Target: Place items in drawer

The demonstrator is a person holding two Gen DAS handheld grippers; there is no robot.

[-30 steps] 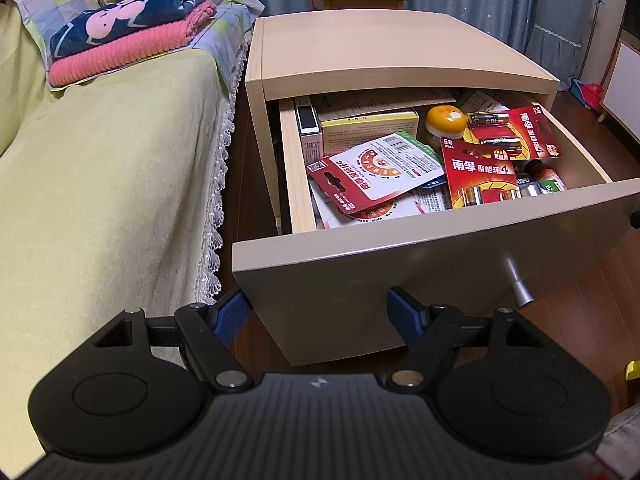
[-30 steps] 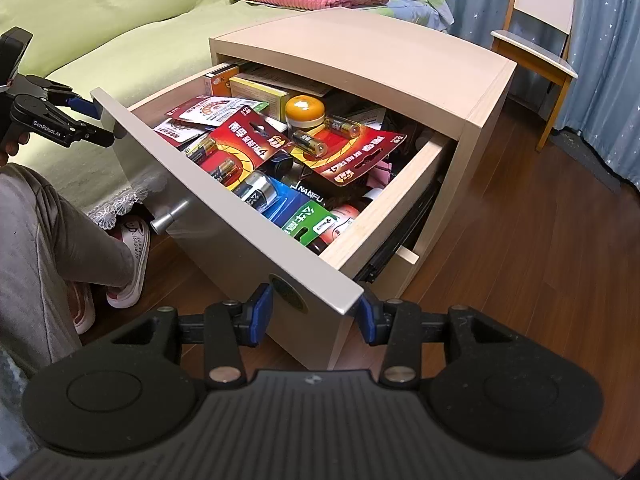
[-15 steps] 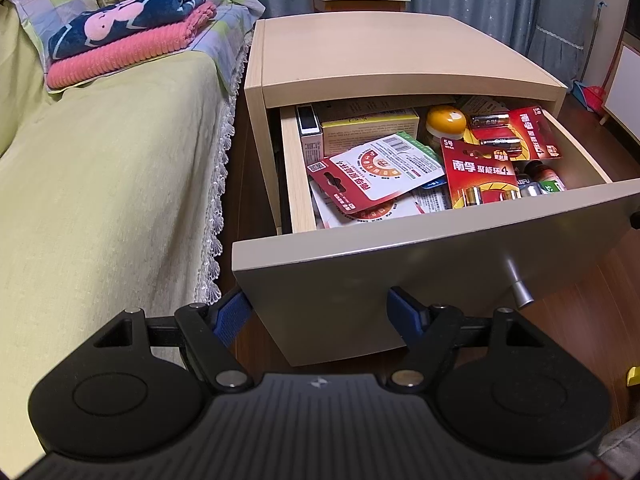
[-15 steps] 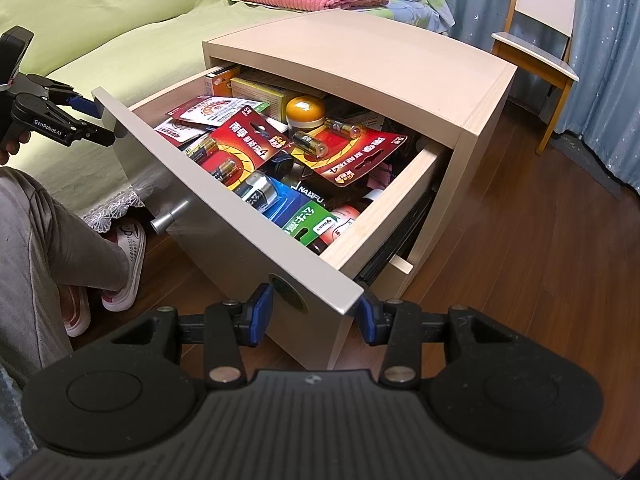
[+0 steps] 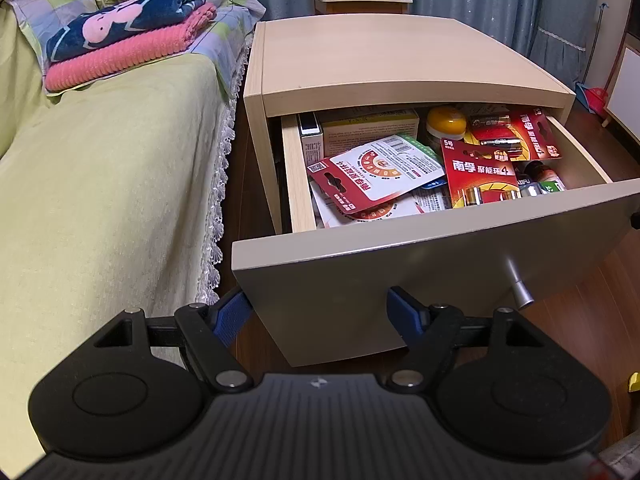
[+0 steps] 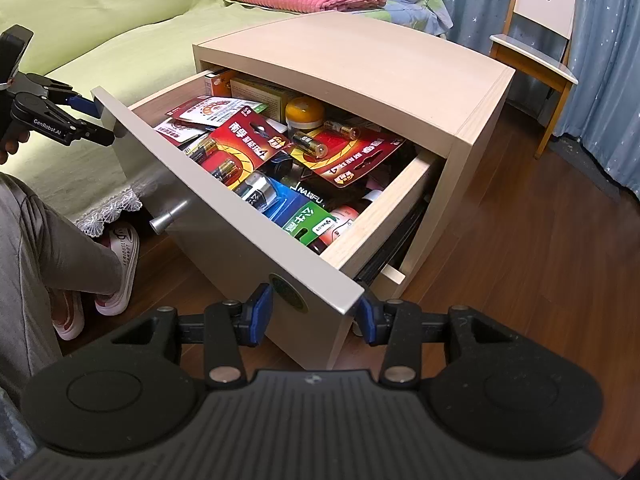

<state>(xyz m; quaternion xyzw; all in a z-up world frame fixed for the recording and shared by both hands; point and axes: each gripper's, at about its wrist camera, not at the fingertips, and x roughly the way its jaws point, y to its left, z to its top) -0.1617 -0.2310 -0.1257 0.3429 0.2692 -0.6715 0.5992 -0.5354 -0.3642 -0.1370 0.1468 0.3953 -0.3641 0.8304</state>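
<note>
Left wrist view recorded my left gripper (image 5: 318, 314) released, jaws apart and holding nothing, at the left end of the drawer front (image 5: 400, 280), with the green-covered bed (image 5: 100, 180) on its left. Inside the drawer (image 5: 298, 184), which stood partly out of the nightstand (image 5: 380, 56), lay red battery packs (image 5: 478, 172), a yellow-lidded jar (image 5: 446, 122) and loose batteries (image 6: 308, 144). Right wrist view recorded my right gripper (image 6: 314, 314) likewise released and empty, straddling the front's right corner, just right of the knob (image 6: 162, 222).
</note>
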